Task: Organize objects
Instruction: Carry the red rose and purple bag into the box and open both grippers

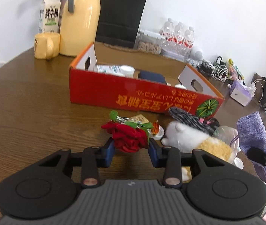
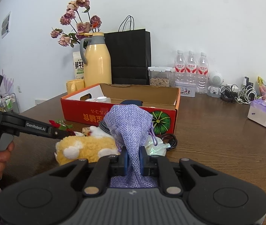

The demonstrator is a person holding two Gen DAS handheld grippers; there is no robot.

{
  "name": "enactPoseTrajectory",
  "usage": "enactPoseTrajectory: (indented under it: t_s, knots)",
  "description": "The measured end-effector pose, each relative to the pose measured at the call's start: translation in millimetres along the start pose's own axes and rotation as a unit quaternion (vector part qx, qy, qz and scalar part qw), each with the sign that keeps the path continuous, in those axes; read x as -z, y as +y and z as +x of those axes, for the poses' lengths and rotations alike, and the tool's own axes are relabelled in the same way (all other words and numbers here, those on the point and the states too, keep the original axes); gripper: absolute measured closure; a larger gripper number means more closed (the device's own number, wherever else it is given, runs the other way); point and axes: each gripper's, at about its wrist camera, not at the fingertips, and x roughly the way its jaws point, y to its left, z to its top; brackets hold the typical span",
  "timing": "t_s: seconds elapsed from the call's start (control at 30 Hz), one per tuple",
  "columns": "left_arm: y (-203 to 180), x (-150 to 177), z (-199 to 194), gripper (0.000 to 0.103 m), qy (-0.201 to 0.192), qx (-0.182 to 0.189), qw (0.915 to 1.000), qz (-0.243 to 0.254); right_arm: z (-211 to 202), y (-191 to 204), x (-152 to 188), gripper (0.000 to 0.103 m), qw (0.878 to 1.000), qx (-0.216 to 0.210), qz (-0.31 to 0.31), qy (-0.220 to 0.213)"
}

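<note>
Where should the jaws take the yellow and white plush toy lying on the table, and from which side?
Grip the plush toy across its yellow body, coming down from above. It lies on its side, long and soft, between the red rose and the purple pouch, so its flanks look crowded while the top is open.

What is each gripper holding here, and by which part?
Left gripper flanks the red rose's bloom; whether it grips it cannot be told. Right gripper pinches the purple pouch at its narrowed lower part.
</note>
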Motion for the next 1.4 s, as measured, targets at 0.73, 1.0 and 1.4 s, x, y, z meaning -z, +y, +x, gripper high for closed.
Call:
enactPoseTrajectory:
  t_s: [0.73,1.0,1.4]
  knots:
    - [-32,-89,1,0.065,-0.113,-0.01,0.992,0.056,39,6,-104,0.092,0.995,-0.016,-0.036,-0.094]
    - [-43,-124,51,0.065,-0.124,-0.019,0.991,0.046,109,-8,-139,0.092,0.996,-0.015,-0.001,-0.087]
    - [-52,-128,134,0.065,-0.085,-0.052,0.9918,0.08,207,-41,-122,0.092,0.998,-0.002,0.056,-0.015]
